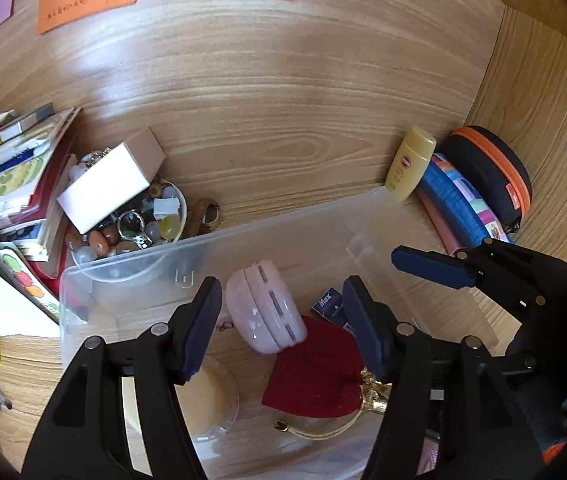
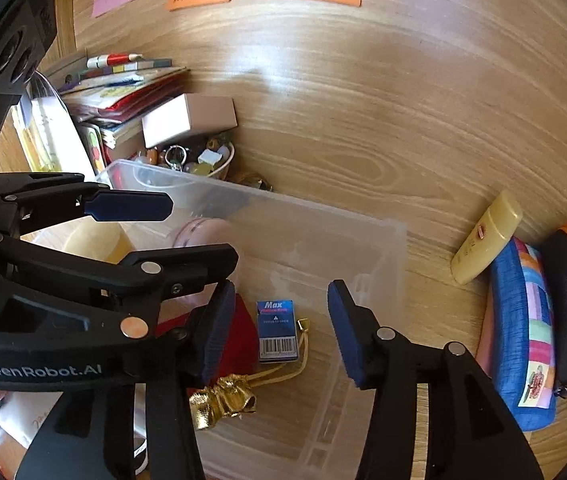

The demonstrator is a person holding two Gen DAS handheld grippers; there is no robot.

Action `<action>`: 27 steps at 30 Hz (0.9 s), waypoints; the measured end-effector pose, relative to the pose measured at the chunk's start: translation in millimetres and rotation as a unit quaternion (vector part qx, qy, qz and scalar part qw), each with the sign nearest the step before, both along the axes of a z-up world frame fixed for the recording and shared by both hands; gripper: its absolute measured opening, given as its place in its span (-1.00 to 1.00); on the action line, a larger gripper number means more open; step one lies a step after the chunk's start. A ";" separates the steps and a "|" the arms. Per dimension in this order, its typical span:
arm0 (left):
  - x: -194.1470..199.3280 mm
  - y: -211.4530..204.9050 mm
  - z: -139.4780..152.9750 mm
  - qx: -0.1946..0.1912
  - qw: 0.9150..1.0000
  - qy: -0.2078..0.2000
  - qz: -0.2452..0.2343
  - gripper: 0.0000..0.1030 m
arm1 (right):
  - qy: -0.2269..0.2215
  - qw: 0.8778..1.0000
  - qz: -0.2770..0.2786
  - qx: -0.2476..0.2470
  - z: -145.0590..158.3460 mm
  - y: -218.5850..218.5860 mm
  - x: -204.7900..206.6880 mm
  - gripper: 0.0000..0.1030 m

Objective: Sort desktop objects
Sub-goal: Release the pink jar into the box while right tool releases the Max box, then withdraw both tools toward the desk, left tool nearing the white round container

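A clear plastic bin sits on the wooden desk. Inside lie a pink round case, a red velvet pouch with gold trim, a small blue Max box and a round yellow item. My left gripper is open above the bin, its fingers either side of the pink case and pouch. My right gripper is open over the blue box, empty. Each gripper shows in the other's view.
A bowl of stones and trinkets with a white box on top stands behind the bin. Books are stacked at left. A yellow bottle, blue pouch and black-orange case lie right.
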State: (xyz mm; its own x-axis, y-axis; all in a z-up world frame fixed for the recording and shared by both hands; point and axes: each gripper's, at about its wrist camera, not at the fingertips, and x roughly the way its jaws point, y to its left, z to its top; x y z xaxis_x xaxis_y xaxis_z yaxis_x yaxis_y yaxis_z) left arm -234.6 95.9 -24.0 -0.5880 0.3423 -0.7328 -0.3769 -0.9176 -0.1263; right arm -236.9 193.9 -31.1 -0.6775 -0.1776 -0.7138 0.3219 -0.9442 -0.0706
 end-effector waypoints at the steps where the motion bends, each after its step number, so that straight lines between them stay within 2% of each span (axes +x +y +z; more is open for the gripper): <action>1: 1.7 -2.2 1.9 0.000 1.000 0.001 0.002 0.22 | 0.001 1.000 0.001 -0.003 1.7 0.3 0.6 -0.11; 3: 4.3 -4.9 5.1 0.002 1.000 0.003 0.005 0.28 | 0.002 1.000 0.001 -0.009 4.0 1.0 1.2 -0.04; 4: 5.9 -6.8 7.4 0.005 1.000 0.005 0.009 0.40 | 0.004 1.000 0.001 -0.013 6.2 1.9 2.2 0.04; 6: 9.6 -9.8 10.5 0.010 1.000 0.009 0.015 0.52 | 0.008 1.000 -0.001 -0.016 9.5 3.5 4.7 0.14; 9: 17.7 -15.0 19.1 0.011 0.999 0.020 0.023 0.57 | 0.020 1.000 -0.004 -0.019 18.1 5.8 10.8 0.26; 13: 27.8 -22.8 32.3 0.010 0.999 0.031 0.033 0.75 | 0.040 0.999 -0.006 -0.021 31.4 7.9 20.1 0.63; 21: 61.1 -48.9 62.6 0.006 0.996 0.077 0.048 0.84 | 0.050 0.998 -0.006 -0.029 52.3 6.6 44.7 0.72; 27: 90.1 -67.6 72.6 -0.008 0.992 0.107 0.061 0.87 | 0.069 0.997 0.000 -0.024 64.6 2.6 78.9 0.87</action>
State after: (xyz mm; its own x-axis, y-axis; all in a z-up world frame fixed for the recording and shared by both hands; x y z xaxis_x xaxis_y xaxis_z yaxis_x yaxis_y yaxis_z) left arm -144.6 28.4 48.6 -0.7670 0.2480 -0.5918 -0.2794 -0.9593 -0.0400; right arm -158.0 196.5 33.5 -0.7691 -0.2090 -0.6040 0.3119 -0.9476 -0.0692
